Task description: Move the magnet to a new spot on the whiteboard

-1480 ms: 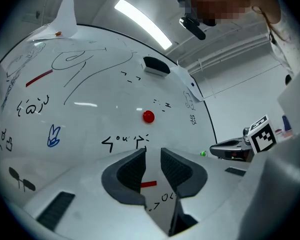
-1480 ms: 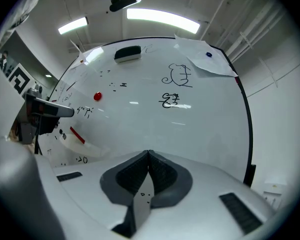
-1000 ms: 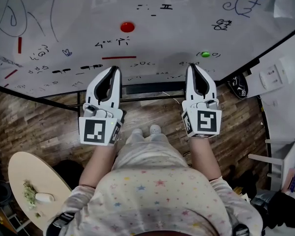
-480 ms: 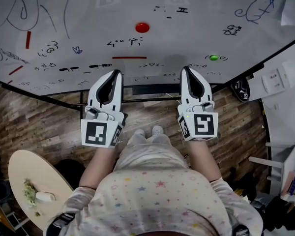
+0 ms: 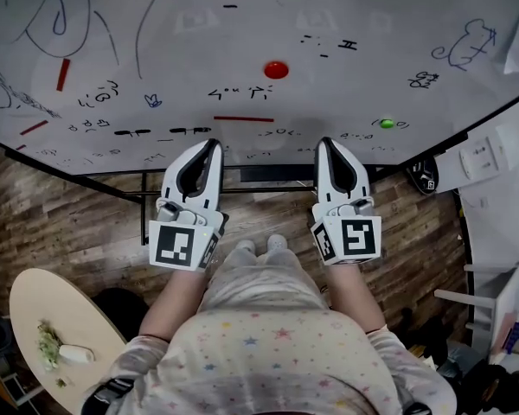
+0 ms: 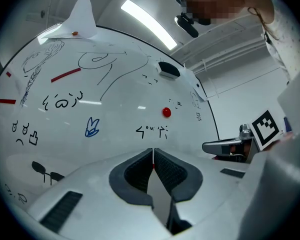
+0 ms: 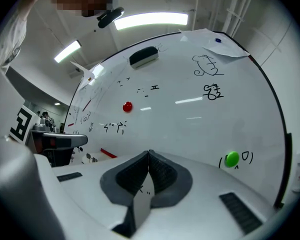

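A round red magnet (image 5: 276,69) sticks to the whiteboard (image 5: 346,102), above a red line; it also shows as the red magnet (image 6: 166,112) and the red magnet (image 7: 127,106) in the two gripper views. A green magnet (image 5: 387,124) sits lower right, seen as the green magnet (image 7: 232,158) too. My left gripper (image 5: 214,144) is shut with nothing in it, tips near the board's lower edge, below and left of the red magnet. My right gripper (image 5: 323,143) is shut and empty, beside it, left of the green magnet.
A black eraser (image 7: 143,57) clings to the upper board. Paper sheets (image 7: 222,46) hang at the board's corners. A round wooden table (image 5: 52,318) with small items stands at lower left. A white wall with a switch plate (image 5: 484,152) rises at right.
Both grippers have drawn back a little from the board toward the person, and the right one has shifted left. The head view has turned, so the board marks sit lower and further right.
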`<state>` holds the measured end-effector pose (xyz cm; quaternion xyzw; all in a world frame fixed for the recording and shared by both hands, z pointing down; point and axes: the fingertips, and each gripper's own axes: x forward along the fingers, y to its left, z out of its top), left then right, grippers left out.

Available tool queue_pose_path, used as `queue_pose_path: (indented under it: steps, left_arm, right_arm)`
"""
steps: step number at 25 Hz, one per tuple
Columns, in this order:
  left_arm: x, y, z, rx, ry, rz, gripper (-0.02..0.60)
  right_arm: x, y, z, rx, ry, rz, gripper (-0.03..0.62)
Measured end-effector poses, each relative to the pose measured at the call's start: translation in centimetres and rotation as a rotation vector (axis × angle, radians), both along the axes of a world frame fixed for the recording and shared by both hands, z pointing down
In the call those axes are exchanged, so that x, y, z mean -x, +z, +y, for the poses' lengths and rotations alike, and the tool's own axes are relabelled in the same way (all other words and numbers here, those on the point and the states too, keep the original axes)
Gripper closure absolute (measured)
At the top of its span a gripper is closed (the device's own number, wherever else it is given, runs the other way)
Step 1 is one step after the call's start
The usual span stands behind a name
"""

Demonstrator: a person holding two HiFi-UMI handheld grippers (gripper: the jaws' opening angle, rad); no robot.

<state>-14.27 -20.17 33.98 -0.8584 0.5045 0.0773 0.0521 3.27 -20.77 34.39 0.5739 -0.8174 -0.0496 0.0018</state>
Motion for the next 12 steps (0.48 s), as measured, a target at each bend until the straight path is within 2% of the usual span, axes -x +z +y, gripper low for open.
queue_pose_path:
  steps: [12]
  left_arm:
    - [0.3,0.3,-0.9,-0.013,0.018,0.007,0.561]
  right_arm:
    - [1.2,-0.1,-0.5,-0.028,0.003,0.001,0.592]
